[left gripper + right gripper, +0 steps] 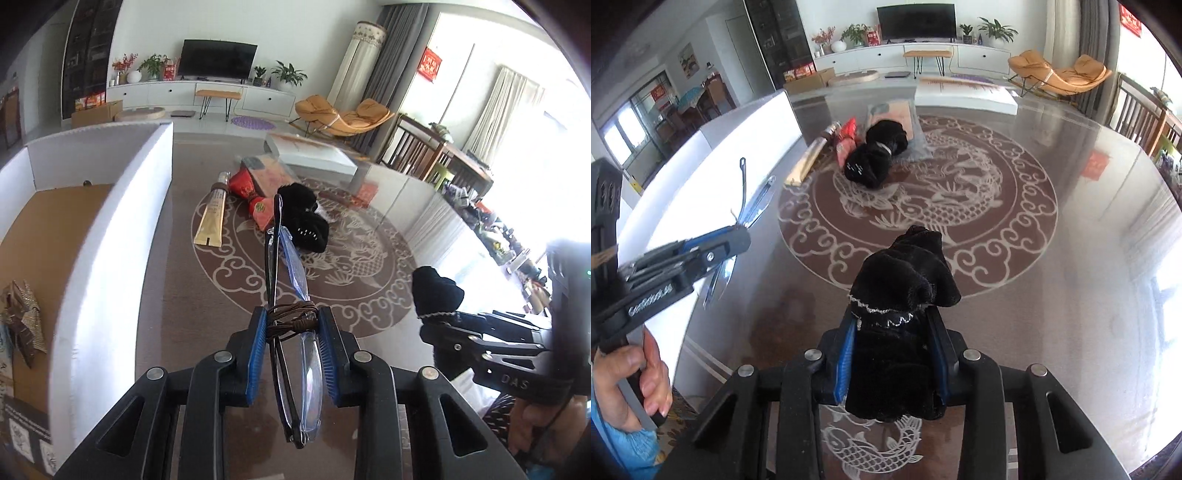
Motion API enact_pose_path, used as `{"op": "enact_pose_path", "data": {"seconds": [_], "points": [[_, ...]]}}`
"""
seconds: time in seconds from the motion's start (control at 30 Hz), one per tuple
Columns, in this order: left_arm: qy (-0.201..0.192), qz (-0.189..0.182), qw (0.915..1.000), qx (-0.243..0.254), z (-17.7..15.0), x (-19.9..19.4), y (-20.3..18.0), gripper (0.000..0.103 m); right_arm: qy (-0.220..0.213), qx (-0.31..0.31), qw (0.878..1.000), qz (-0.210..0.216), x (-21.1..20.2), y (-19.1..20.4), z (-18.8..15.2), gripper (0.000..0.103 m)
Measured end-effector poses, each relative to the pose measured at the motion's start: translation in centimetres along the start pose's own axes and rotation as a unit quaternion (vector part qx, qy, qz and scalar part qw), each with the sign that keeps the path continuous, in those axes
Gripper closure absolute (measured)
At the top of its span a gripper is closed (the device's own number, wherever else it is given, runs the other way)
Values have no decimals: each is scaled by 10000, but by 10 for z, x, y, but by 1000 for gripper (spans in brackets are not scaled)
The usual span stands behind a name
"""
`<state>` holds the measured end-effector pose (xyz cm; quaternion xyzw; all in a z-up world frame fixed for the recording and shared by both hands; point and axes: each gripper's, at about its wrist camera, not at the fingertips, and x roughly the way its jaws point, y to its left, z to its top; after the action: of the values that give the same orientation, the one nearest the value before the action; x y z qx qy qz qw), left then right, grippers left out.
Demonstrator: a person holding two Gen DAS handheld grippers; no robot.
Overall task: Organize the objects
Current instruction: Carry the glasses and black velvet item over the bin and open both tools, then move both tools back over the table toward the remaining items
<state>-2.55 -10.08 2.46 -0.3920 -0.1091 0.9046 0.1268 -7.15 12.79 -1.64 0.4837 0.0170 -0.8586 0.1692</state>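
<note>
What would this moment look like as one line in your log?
left tool: shut on glasses | right tool: shut on black glove | box: beside

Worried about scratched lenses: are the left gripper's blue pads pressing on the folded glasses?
Touching. The left wrist view shows the left gripper with both pads against the folded glasses at their cord-wrapped middle, no gap.

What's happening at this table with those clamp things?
A person is tidying up with a hand-held gripper in each hand. The left gripper is clamped on folded glasses with a brown cord wound round them, held above the table beside a white box. The right gripper is clamped on a black velvet pouch. A cream tube, a red packet and more black pouches lie on the glass table.
</note>
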Motion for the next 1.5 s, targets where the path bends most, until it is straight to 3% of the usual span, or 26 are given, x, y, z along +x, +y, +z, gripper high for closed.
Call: {"op": "enact_pose_path", "data": {"seconds": [0.1, 0.23, 0.37, 0.43, 0.47, 0.5, 0.53, 0.57, 0.63, 0.7, 0.77, 0.9, 1.0, 1.1, 1.2, 1.37, 1.5], "points": [[-459, -10, 9989, -91, 14, -60, 15, 75, -340, -193, 9985, 383, -32, 36, 26, 67], [-821, 720, 9937, -231, 23, -114, 62, 75, -618, -643, 9884, 1227, -54, 121, 57, 67], [-644, 1645, 9824, -608, 15, -132, 127, 74, -467, -1206, 9715, 1985, -42, 217, 71, 67], [-389, 2215, 9711, -797, 7, -129, 155, 72, -375, -1495, 9649, 2128, -28, 259, 67, 63], [-265, 2459, 9649, -885, 3, -124, 166, 60, -265, -1598, 9618, 2205, -18, 275, 66, 53], [-155, 2616, 9600, -983, -1, -120, 177, 37, -102, -1649, 9592, 2295, -8, 286, 65, 46], [-72, 2726, 9560, -1080, -5, -116, 185, 24, 23, -1626, 9578, 2369, 0, 292, 64, 32], [-61, 2801, 9531, -1148, -7, -112, 190, 13, 51, -1536, 9591, 2375, 5, 292, 63, 27], [-108, 2827, 9516, -1201, -12, -111, 194, 13, -53, -1347, 9642, 2284, 6, 279, 60, 25], [-167, 2799, 9525, -1184, -15, -109, 189, 13, -224, -1204, 9703, 2085, 3, 255, 55, 15], [-289, 2690, 9574, -1006, -12, -107, 172, 13, -450, -1056, 9786, 1707, 1, 221, 50, 7], [-454, 1708, 9822, -634, -4, -94, 113, 13, -708, -698, 9933, 590, 16, 134, 32, 1], [-408, 892, 9951, -91, -4, -83, 50, 12, -445, -280, 9980, -338, 43, 65, 6, 1], [-156, 269, 9987, 416, -12, -57, -3, 4, -213, 197, 9956, -892, 56, 3, -8, 1], [264, -65, 9980, 579, -27, -15, -36, 3, -232, 413, 9913, -1227, 57, -30, -23, 1], [882, 439, 9934, 585, -50, 63, -48, 3, -304, 619, 9882, -1366, 58, -53, -35, 1], [860, 920, 9895, 712, -56, 91, -41, 3, -331, 679, 9887, -1293, 57, -52, -37, 1]]}}
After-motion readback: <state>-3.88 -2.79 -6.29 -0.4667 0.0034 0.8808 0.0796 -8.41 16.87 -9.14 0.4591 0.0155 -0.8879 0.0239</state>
